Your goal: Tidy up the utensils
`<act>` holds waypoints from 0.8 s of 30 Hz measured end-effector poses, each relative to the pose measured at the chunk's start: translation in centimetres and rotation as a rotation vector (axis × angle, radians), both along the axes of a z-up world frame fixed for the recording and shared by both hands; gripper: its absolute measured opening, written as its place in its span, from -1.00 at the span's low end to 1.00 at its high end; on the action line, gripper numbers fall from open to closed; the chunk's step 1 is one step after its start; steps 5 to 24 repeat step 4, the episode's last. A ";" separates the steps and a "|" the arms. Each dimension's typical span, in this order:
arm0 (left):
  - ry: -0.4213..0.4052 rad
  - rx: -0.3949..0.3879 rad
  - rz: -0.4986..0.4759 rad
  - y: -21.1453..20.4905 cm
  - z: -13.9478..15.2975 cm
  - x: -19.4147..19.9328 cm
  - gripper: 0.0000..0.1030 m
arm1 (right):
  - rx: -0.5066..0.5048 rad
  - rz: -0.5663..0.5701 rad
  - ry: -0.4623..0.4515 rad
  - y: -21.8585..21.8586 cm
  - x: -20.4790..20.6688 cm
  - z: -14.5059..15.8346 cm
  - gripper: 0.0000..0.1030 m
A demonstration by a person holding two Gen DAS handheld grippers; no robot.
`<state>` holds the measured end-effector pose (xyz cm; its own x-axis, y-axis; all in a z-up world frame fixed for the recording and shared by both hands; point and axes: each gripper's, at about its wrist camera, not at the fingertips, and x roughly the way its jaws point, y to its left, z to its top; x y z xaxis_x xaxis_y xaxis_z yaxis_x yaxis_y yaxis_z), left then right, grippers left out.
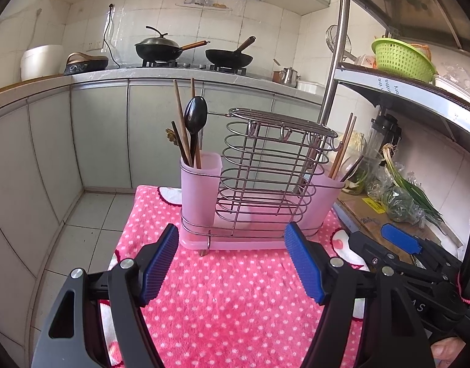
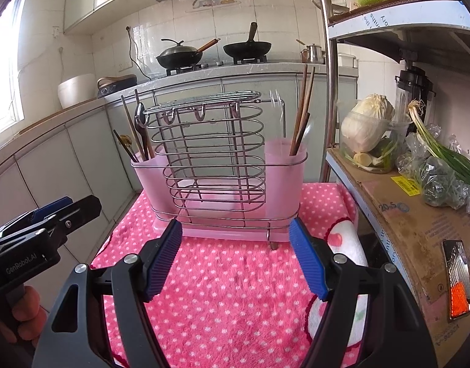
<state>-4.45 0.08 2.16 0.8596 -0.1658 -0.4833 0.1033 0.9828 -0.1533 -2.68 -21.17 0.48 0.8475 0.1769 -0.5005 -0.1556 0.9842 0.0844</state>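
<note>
Your left gripper (image 1: 231, 260) hovers over the pink dotted cloth (image 1: 222, 306), jaws spread wide with nothing between them. Your right gripper (image 2: 236, 259) hangs the same way, wide open and empty. Just beyond both, at twelve o'clock, the utensil rack (image 1: 259, 184) stands upright on the cloth: a wire basket (image 2: 213, 156) between two pink cups. In the left wrist view, the cup at eleven o'clock holds a black spoon (image 1: 195, 116) with several chopsticks (image 1: 181, 119); the cup at one o'clock holds more chopsticks (image 2: 304, 107). Farther off, at twelve o'clock, two woks (image 1: 161, 47) sit on the stove. At three o'clock, a shelf (image 2: 403, 214) carries a cabbage (image 2: 365, 122) and green onions (image 2: 443, 150).
</note>
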 end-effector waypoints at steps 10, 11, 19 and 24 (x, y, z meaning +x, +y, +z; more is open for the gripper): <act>0.011 -0.002 0.000 -0.1 -0.4 0.4 0.37 | -0.001 0.001 0.011 0.0 0.4 -0.4 0.42; 0.011 -0.002 0.000 -0.1 -0.4 0.4 0.37 | -0.001 0.001 0.011 0.0 0.4 -0.4 0.42; 0.011 -0.002 0.000 -0.1 -0.4 0.4 0.37 | -0.001 0.001 0.011 0.0 0.4 -0.4 0.42; 0.011 -0.002 0.000 -0.1 -0.4 0.4 0.37 | -0.001 0.001 0.011 0.0 0.4 -0.4 0.42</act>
